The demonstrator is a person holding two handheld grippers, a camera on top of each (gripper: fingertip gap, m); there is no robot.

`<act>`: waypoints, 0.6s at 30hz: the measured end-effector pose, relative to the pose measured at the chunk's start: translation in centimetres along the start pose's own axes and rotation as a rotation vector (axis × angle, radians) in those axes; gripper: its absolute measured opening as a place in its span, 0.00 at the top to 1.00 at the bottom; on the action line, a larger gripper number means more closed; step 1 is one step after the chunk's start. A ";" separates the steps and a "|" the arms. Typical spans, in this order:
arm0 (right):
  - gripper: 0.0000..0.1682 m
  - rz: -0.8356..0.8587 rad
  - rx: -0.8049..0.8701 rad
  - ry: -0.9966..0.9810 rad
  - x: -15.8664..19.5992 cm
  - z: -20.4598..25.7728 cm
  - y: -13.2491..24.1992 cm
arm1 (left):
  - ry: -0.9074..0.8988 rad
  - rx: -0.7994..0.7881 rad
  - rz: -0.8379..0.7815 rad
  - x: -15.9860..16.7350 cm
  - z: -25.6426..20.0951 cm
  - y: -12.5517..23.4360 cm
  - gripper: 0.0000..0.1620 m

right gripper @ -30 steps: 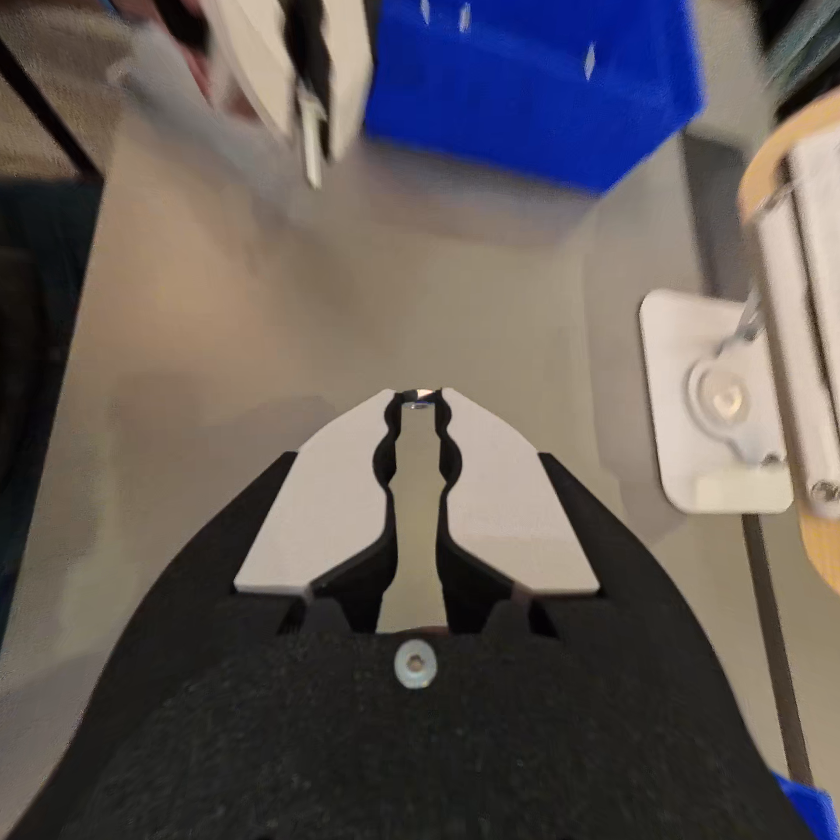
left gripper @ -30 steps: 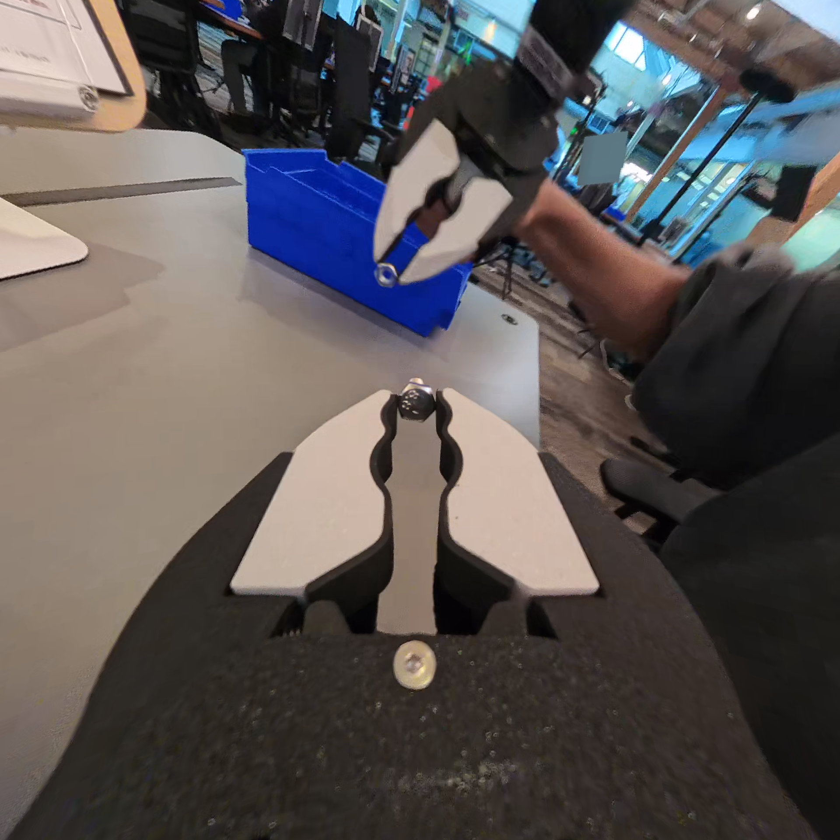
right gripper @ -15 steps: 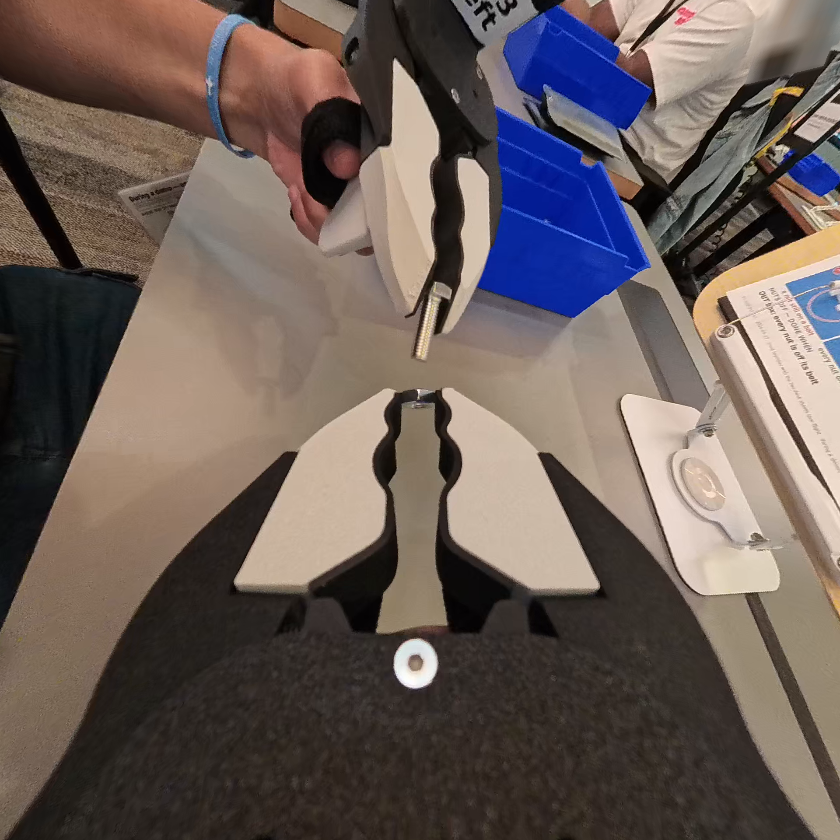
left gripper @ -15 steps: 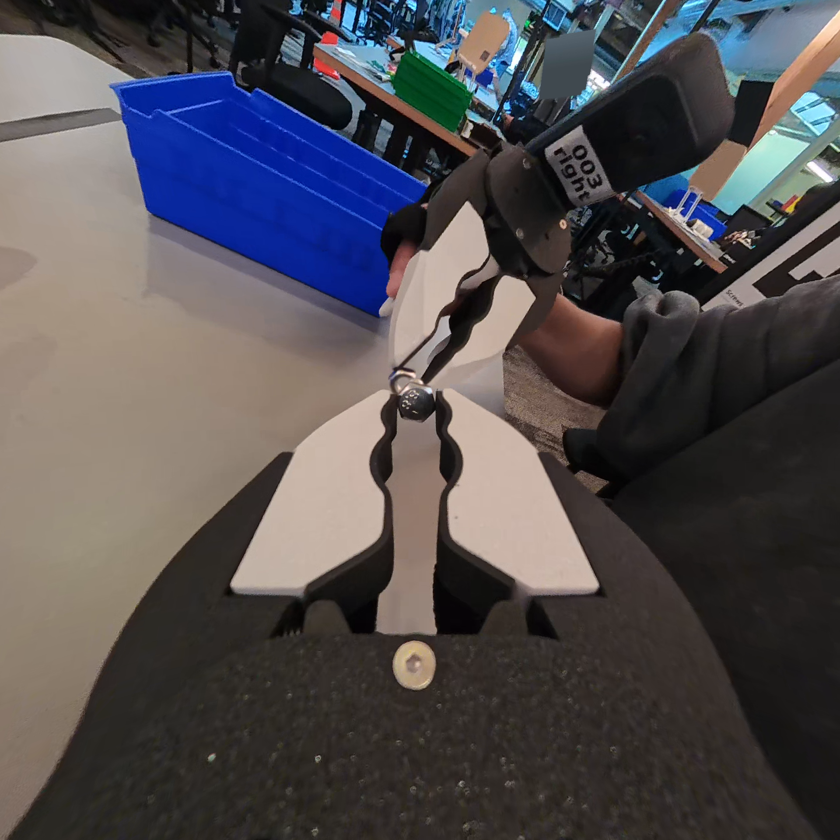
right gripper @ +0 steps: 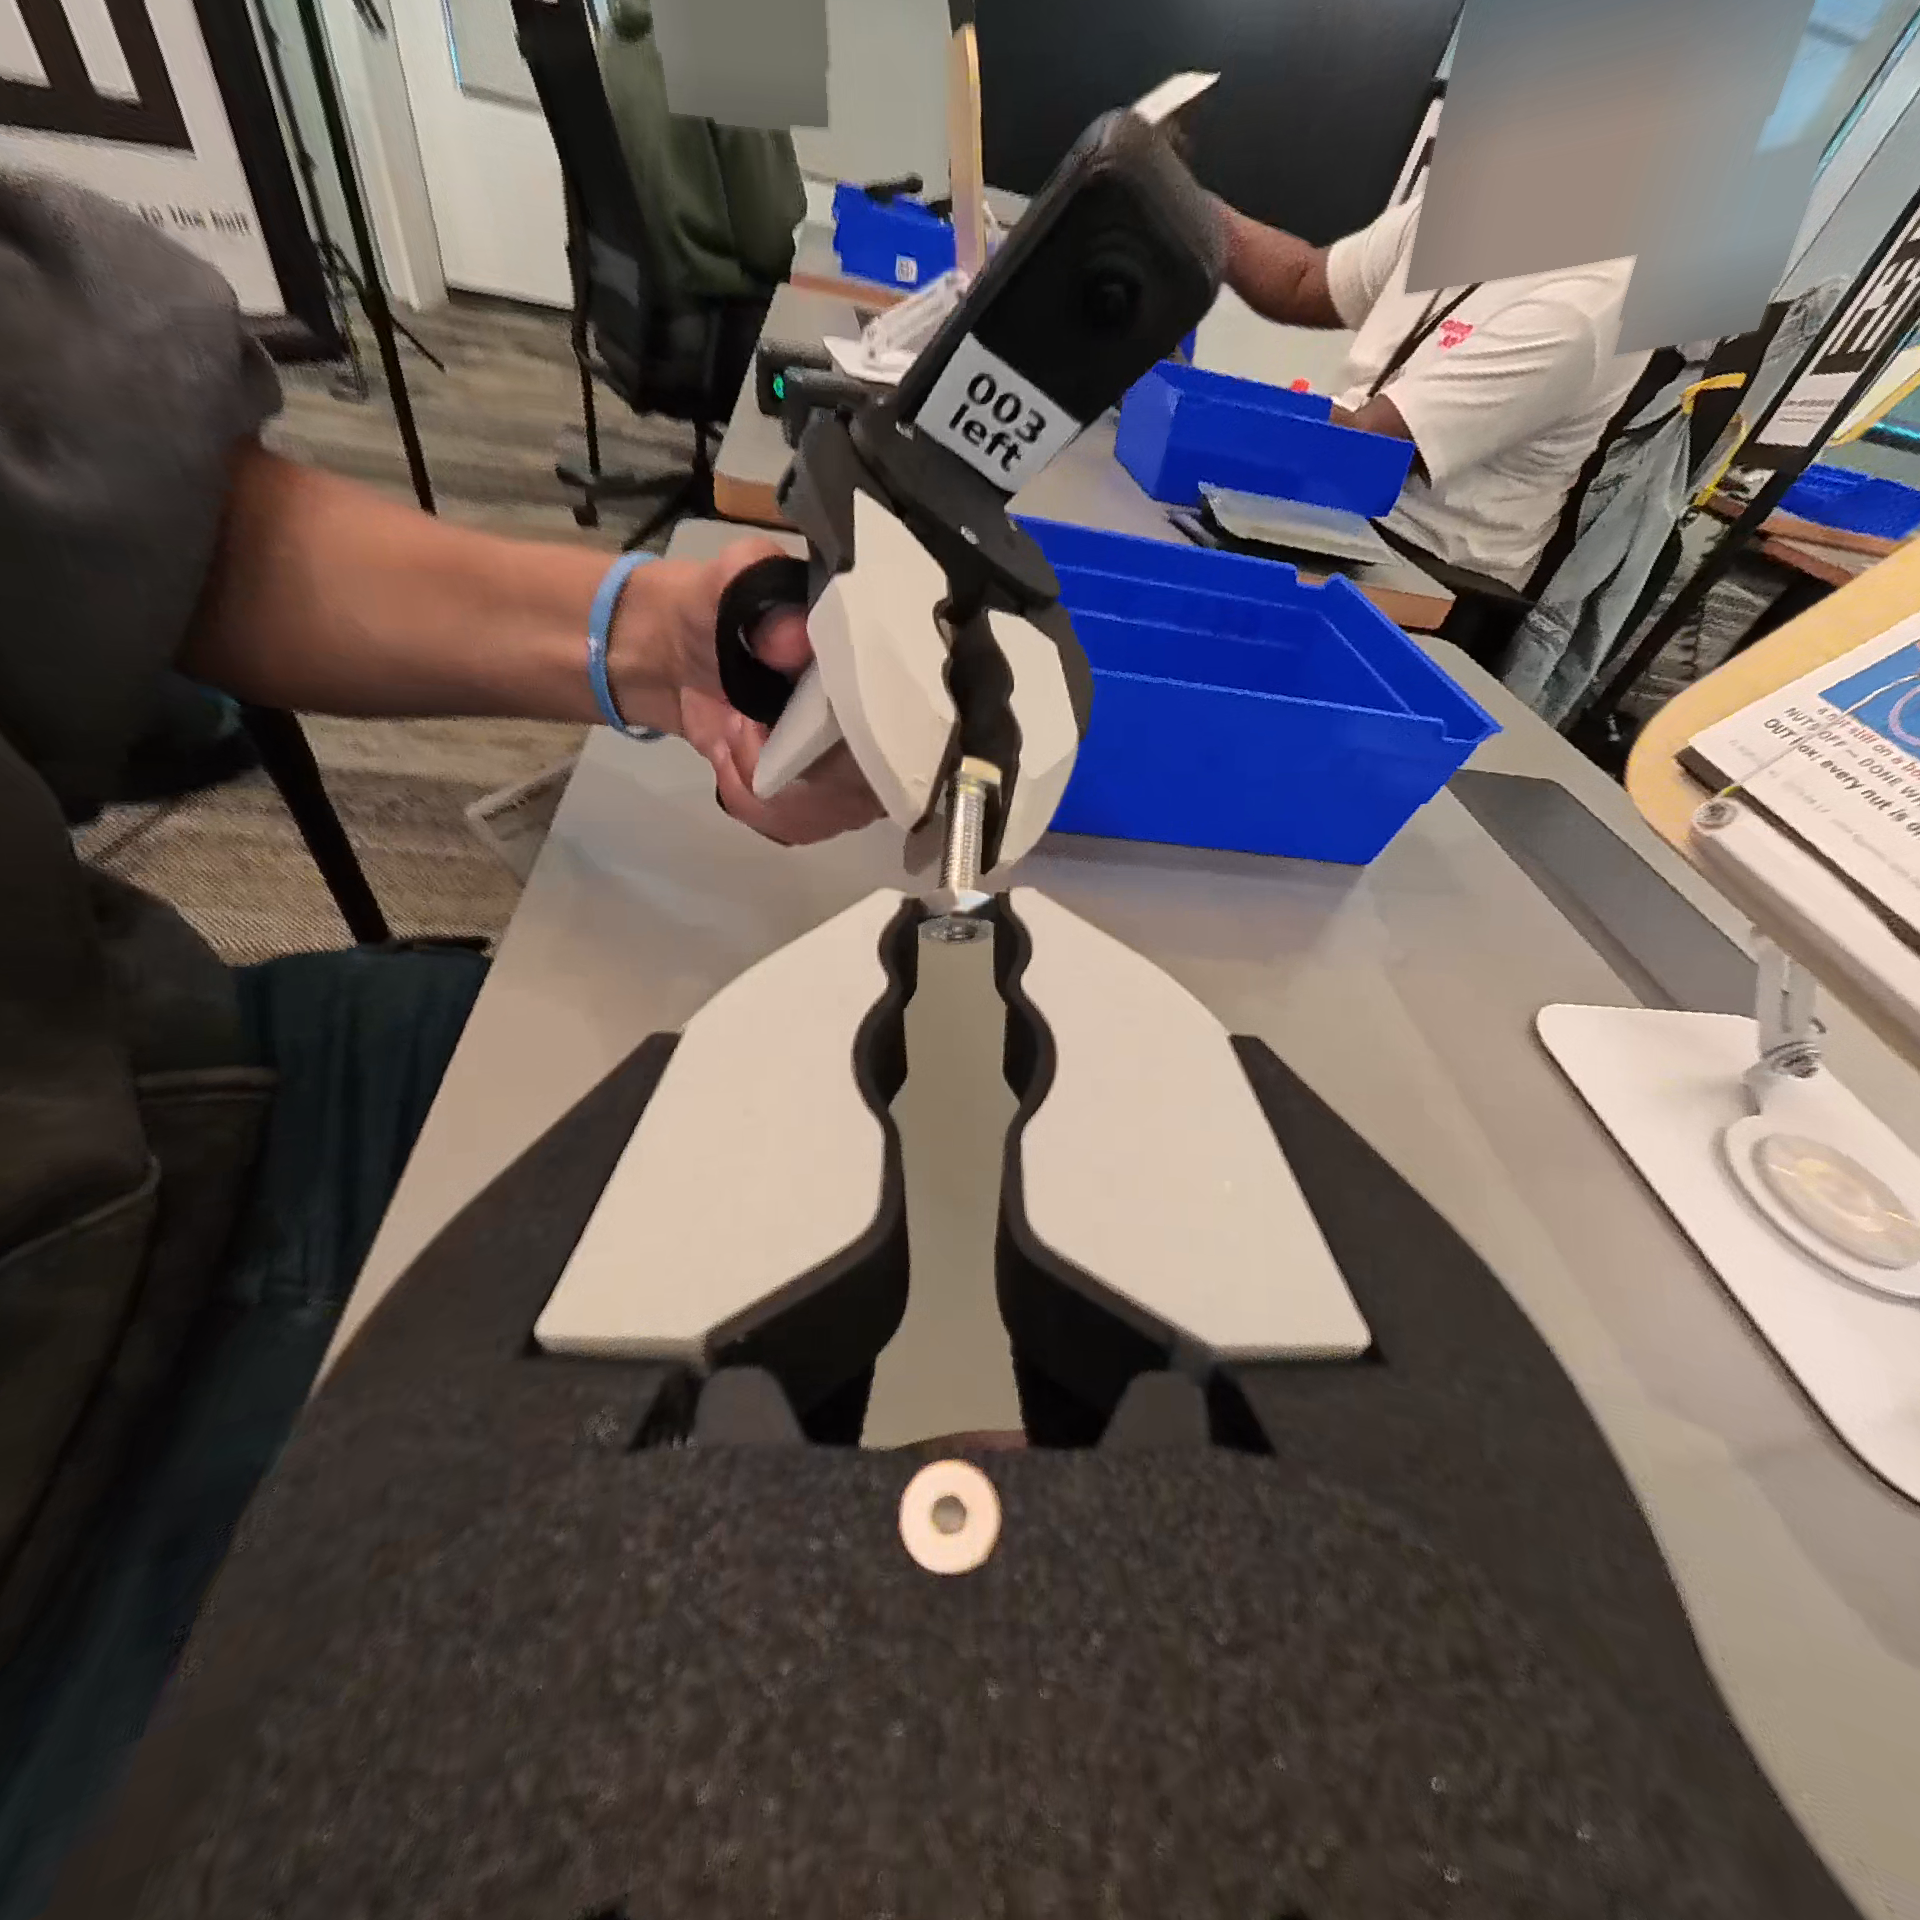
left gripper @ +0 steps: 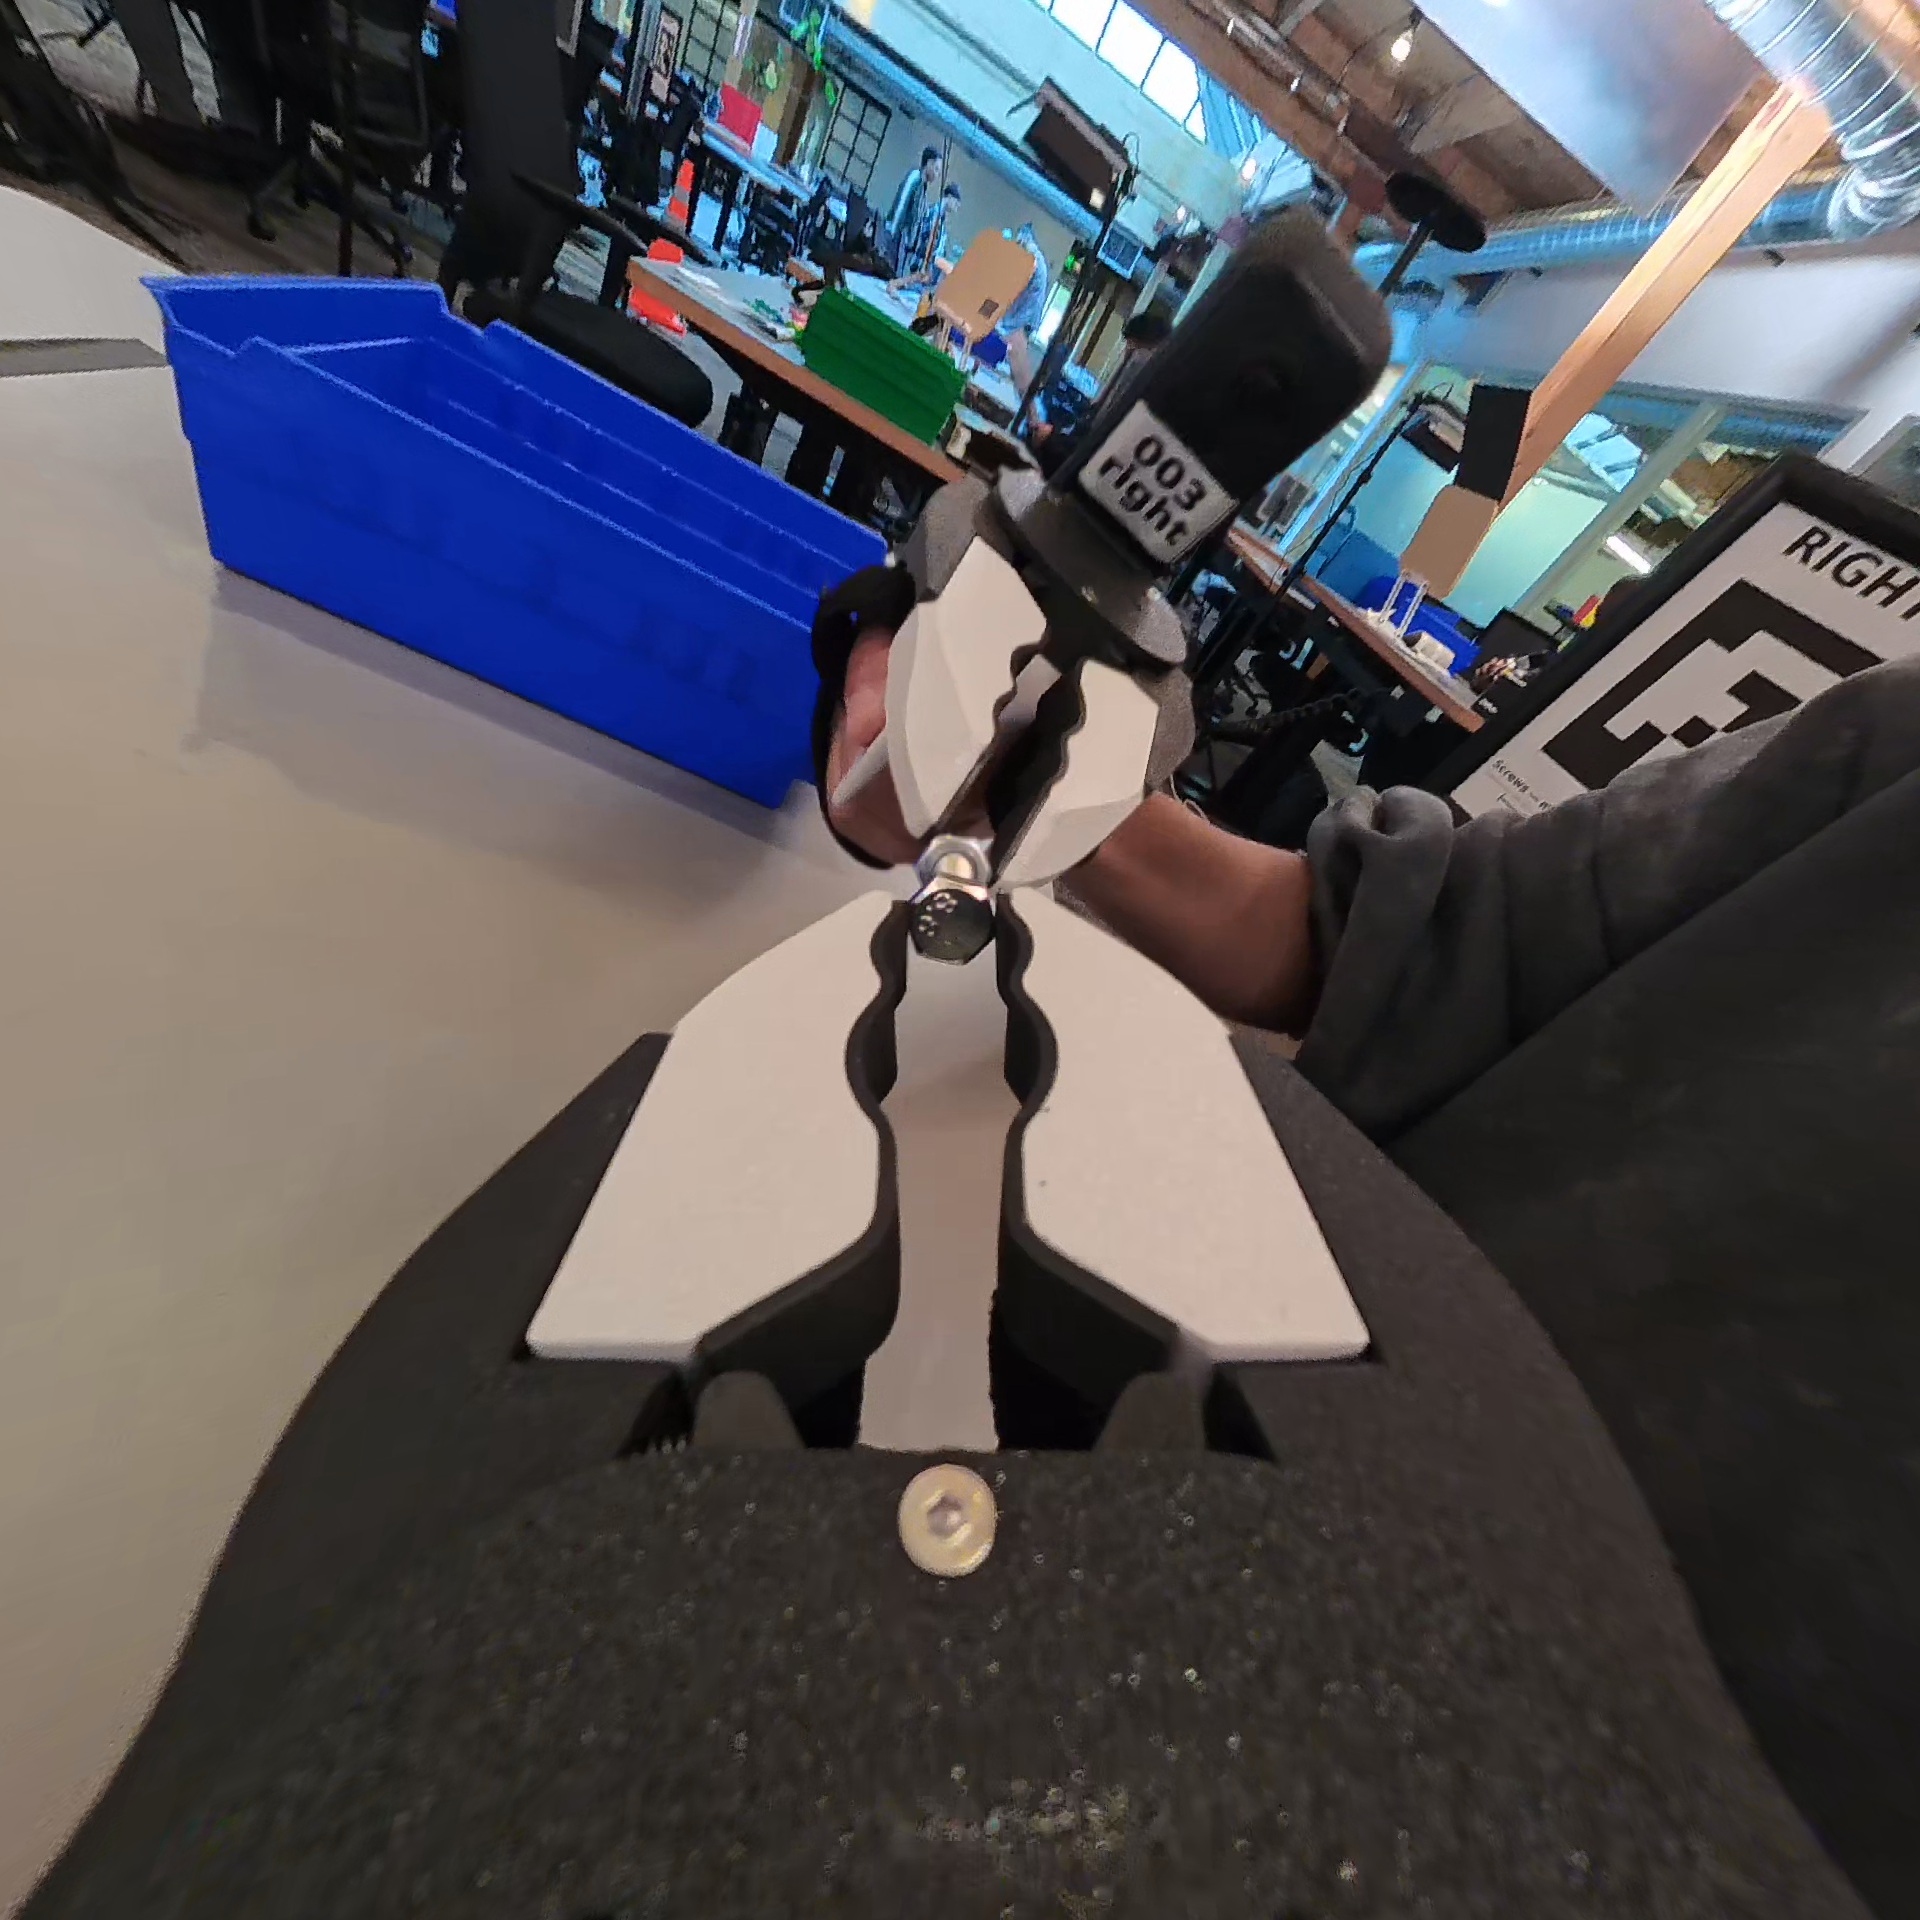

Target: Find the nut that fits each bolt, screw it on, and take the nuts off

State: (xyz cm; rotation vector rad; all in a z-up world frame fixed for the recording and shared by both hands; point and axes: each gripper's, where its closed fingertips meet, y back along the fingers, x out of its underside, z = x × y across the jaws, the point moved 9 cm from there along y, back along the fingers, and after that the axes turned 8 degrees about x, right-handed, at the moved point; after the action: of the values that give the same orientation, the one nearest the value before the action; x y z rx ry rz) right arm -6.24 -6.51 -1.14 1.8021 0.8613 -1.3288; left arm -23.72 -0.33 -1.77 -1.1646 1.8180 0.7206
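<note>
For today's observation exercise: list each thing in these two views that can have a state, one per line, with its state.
Left tongs: shut on the bolt's head.
Right tongs: shut on the nut.
Bolt: held off the table, threaded tip meeting the nut.
Nut: at the bolt's tip; whether threaded on cannot be told.
Blue bin: resting on the table, contents hidden.

Blue bin (right gripper: 1247, 686) sits at 1 o'clock beyond the right gripper (right gripper: 951, 914), blocking that way; white stand base (right gripper: 1662, 1122) and its clipboard crowd the 3 o'clock edge. Bare grey table (left gripper: 312, 935) lies open from 9 to 11 o'clock of the left gripper (left gripper: 948, 920). Straight ahead at 12 the two grippers meet tip to tip w/ bolt (right gripper: 964, 831) between, so no way through there.
</note>
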 end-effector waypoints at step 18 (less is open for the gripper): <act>0.92 0.170 0.273 0.767 0.2 3.6 -1.3 | 0.267 0.200 -0.191 3.1 2.6 0.5 0.91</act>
State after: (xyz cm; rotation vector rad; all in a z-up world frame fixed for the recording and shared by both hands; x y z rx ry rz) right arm -9.04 -8.94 -2.26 2.5999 0.9006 -0.6461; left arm -23.99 0.64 -5.74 -1.3259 1.9123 0.2765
